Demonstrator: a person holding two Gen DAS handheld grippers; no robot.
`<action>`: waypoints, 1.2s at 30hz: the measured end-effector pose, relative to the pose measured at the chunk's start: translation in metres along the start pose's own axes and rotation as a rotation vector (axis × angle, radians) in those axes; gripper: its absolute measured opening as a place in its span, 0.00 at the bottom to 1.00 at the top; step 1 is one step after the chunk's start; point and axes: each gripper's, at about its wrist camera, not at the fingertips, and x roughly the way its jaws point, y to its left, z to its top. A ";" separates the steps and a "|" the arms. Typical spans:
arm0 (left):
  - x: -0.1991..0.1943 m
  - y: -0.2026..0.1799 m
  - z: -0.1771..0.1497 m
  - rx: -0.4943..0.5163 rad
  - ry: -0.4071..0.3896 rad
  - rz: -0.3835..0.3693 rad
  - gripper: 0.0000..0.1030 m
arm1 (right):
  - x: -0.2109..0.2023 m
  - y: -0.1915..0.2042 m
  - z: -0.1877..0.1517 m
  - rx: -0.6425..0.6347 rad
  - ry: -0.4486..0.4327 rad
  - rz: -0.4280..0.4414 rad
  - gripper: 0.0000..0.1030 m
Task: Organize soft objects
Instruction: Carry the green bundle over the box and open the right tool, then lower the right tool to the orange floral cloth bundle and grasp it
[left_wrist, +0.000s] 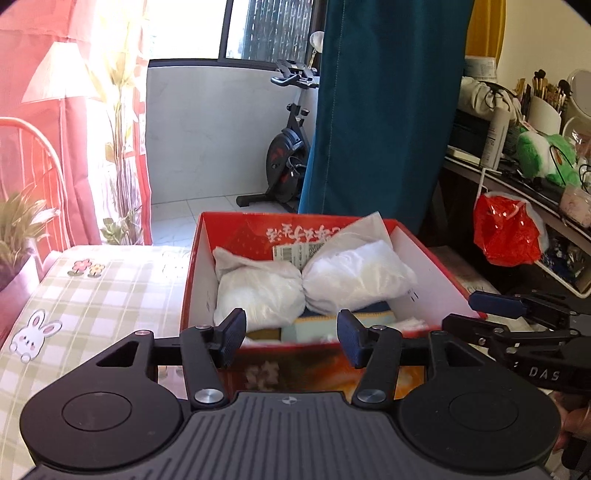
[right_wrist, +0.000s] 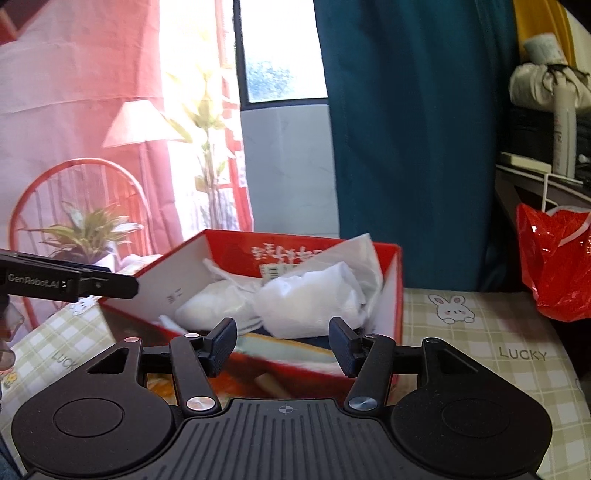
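- We see two plump white plastic-wrapped soft bundles (left_wrist: 314, 280) lying side by side, touching, inside the red cardboard box (left_wrist: 432, 280).
- Our left gripper (left_wrist: 291, 338) and right gripper (right_wrist: 282, 345): jaws parted, holding nothing.

I get hard daylight through the window (left_wrist: 258, 29), blowing out the pink curtain (right_wrist: 110, 92). Fisheye bends the edges; the right view is softly blurred.

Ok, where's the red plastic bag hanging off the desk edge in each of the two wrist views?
Left wrist view: the crumpled red plastic bag hangs at the right, beyond the open red cardboard box.
Right wrist view: the same bag is at the far right edge, cut off by the frame, above the checked bunny-print cloth.
Shared landmark: the tall teal curtain behind the box.
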 end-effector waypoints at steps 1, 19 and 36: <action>-0.003 -0.002 -0.004 0.000 0.005 0.015 0.57 | -0.003 0.004 -0.003 -0.010 -0.003 0.002 0.51; 0.004 0.022 -0.057 -0.160 0.086 0.008 0.79 | -0.003 0.007 -0.067 0.116 0.092 -0.026 0.58; 0.045 0.043 -0.087 -0.311 0.191 -0.069 0.79 | 0.012 0.001 -0.089 0.156 0.137 0.025 0.32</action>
